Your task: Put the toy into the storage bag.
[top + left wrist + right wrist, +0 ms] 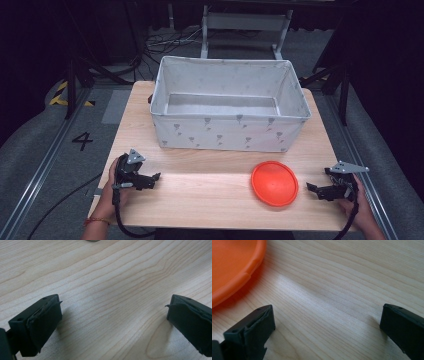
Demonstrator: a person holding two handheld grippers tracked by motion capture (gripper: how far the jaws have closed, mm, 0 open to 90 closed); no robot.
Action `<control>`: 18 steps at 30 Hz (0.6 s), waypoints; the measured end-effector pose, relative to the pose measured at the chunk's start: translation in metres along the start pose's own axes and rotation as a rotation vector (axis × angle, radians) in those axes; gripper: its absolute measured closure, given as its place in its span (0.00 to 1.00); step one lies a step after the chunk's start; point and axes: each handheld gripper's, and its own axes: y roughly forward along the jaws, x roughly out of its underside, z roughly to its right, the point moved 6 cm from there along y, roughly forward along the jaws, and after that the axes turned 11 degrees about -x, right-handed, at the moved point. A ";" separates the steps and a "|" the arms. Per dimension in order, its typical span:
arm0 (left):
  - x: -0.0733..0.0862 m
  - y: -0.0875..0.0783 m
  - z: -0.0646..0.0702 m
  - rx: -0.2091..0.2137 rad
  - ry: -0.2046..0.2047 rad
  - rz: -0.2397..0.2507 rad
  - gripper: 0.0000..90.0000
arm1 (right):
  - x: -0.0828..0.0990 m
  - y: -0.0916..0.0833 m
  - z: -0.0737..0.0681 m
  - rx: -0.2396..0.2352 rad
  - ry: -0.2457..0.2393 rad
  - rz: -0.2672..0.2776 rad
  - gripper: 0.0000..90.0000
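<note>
A person's hands rest two claws low over a pale wooden tabletop, one at each near corner. The left claw sits at the near left and points right across the wood; in the left gripper view its two black jaws stand wide apart with bare wood grain between them, so it is open and holds nothing. The right claw sits at the near right and points left toward an orange disc; in the right gripper view its jaws are likewise spread wide over bare wood, open and empty.

The disc lies flat on the tabletop, right of centre and near the front edge, just beside the right claw but not touching it. In the right gripper view its raised rim fills the upper left corner, ahead of the left-hand jaw.

Behind the disc, across the far half of the tabletop, stands a white fabric bin with a small grey repeat print on its walls; its inside looks empty.

On the grey floor left of the tabletop a black "4" is painted. No other writing, brand or label can be read.
</note>
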 end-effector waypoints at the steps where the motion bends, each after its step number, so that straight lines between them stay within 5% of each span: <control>1: 0.000 0.000 0.000 0.000 0.000 0.000 0.00 | 0.000 0.000 0.000 0.000 0.000 0.000 0.00; 18: 0.000 0.000 0.000 -0.002 0.000 0.001 0.00 | 0.001 -0.001 -0.002 -0.018 -0.021 -0.004 0.01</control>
